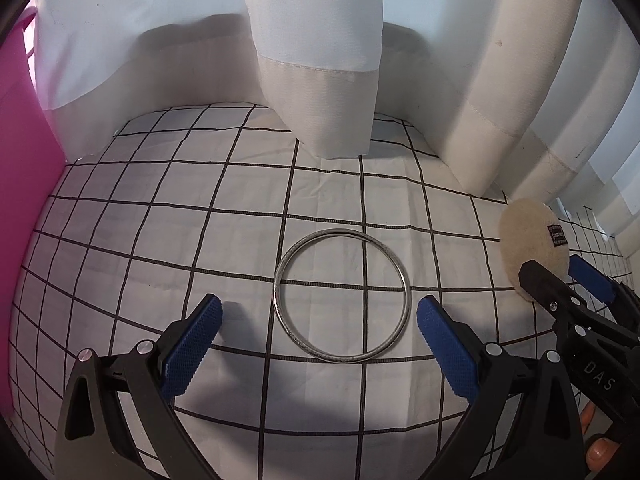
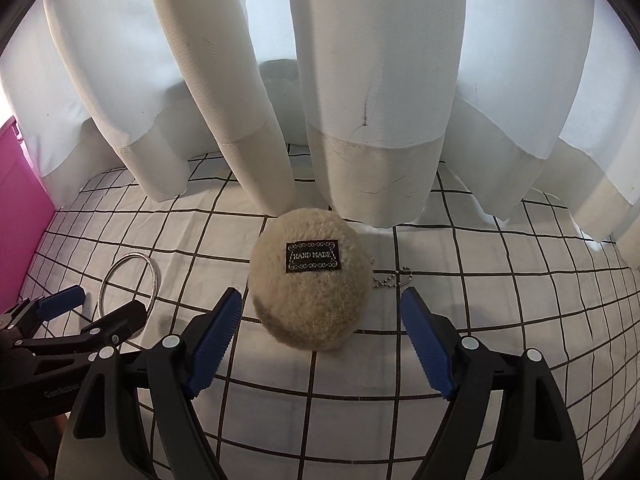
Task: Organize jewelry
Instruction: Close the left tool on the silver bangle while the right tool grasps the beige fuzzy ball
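A silver bangle [image 1: 341,295] lies flat on the checked cloth [image 1: 200,208], just ahead of my open left gripper [image 1: 318,314]. A round beige felt charm [image 2: 310,280] with a black "HAND MADE" label and a small ball chain [image 2: 394,278] lies in front of my open right gripper [image 2: 320,312]. The charm also shows at the right of the left wrist view [image 1: 528,246], with the right gripper [image 1: 560,276] partly over it. The bangle [image 2: 128,280] and the left gripper [image 2: 96,304] show at the left of the right wrist view.
White curtains [image 1: 316,60] hang down onto the cloth at the back in both views [image 2: 372,100]. A pink box [image 1: 24,184] stands at the left edge, also in the right wrist view [image 2: 20,200].
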`<state>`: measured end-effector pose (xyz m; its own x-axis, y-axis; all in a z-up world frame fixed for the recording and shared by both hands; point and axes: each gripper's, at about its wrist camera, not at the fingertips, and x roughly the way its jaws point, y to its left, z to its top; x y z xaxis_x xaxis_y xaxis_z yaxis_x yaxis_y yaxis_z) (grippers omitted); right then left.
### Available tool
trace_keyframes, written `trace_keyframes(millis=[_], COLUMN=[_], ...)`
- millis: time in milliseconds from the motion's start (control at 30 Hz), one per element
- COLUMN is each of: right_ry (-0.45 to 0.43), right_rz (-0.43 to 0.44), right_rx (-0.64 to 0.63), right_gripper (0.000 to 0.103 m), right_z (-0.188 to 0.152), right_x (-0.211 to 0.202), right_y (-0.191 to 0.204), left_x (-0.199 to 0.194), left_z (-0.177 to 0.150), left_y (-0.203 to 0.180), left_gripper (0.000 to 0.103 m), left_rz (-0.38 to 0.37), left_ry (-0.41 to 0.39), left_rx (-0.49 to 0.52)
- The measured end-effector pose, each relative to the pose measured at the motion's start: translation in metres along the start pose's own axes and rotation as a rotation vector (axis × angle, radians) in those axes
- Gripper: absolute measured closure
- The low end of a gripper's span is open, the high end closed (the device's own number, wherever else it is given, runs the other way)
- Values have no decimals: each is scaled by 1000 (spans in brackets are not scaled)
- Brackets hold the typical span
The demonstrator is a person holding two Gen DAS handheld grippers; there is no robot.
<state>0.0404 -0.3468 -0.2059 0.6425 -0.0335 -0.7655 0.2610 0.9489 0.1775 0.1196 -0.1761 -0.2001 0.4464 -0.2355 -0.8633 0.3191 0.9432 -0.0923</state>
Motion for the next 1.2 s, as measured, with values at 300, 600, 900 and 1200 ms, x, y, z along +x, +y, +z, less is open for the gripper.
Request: trace_keyframes(millis=[300,600,900,1200], right_ry=[17,23,-2,-16], right_rz=[-25,-34,-39,-41], right_rx=[-7,-25,-42,-45], right_gripper=[25,25,26,44], right_z=[10,16,12,-2], right_x=[19,37,43,36], right_y=[0,-3,-10,-3], left_x=[9,11,10,-2], left_z=[4,4,6,-6], left_y=[-12,-17,-15,-28], left_gripper=[5,5,7,32], left_rz=[59,62,60,42], left_ry=[-29,-61,-72,-106], left_rx=[54,66,59,81])
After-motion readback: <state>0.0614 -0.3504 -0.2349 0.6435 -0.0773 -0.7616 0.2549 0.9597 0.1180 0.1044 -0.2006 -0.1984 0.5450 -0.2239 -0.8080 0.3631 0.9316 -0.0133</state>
